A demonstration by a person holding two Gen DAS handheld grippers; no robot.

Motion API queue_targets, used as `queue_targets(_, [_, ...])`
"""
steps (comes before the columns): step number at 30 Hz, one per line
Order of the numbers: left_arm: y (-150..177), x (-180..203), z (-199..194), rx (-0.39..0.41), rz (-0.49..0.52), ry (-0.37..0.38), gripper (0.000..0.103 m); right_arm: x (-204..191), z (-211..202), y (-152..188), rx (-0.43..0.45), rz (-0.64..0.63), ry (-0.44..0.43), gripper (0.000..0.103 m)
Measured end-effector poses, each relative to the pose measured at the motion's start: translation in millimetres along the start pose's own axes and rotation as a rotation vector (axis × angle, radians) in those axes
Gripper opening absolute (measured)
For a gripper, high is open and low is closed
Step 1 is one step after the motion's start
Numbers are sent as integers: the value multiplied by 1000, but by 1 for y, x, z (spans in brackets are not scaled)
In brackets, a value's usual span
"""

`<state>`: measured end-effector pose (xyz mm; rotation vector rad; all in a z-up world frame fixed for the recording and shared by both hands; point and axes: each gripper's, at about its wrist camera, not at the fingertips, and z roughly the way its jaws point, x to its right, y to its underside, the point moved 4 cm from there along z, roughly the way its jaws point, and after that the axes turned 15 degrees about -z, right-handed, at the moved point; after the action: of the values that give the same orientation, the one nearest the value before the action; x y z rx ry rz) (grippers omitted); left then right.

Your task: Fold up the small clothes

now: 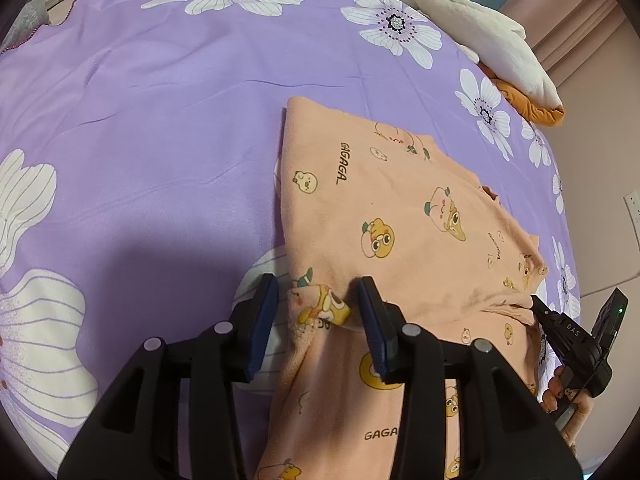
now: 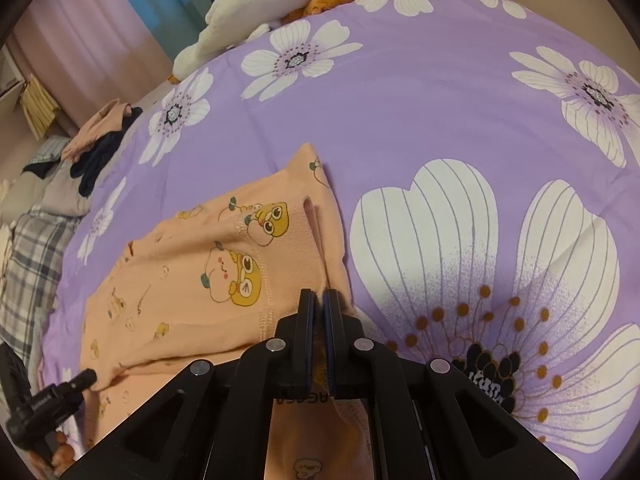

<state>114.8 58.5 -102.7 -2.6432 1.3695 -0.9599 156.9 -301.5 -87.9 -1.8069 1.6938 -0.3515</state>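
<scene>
Left gripper (image 1: 318, 312) lower centre of left view, jaws part spread, garment corner between pads, far pad touching cloth, near pad clear. Peach cartoon-print garment (image 1: 400, 216) centre-right, partly folded, layers overlapping; fold looks mid-way, squaring left. Right gripper (image 2: 319, 300) lower centre of right view, pressed together pinching garment edge. Purple floral bedsheet (image 1: 160, 120); clothes pile (image 2: 100, 136) upper left, plush toy (image 2: 256, 12) top, pink curtain (image 2: 80, 32).

Wide bare purple floral bedsheet (image 1: 160, 128) lies open left of the peach garment (image 1: 400, 220); plush toy (image 1: 480, 28) and clothes pile (image 2: 100, 140) crowd the edges.
</scene>
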Motion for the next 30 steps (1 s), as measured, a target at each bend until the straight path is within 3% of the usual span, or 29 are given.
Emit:
queue_targets(7, [0, 0, 1, -1, 3, 7, 46, 1, 1, 1, -2, -3, -1, 4])
queue_targets(21, [1, 8, 2, -10, 19, 21, 61, 1, 0, 1, 0, -14, 6, 4])
queue_targets(26, [15, 15, -9, 6, 62, -8, 64, -4, -4, 0, 11, -30, 41, 4])
queue_targets(30, [25, 20, -22, 26, 100, -23, 77, -14, -16, -1, 13, -80, 88, 6])
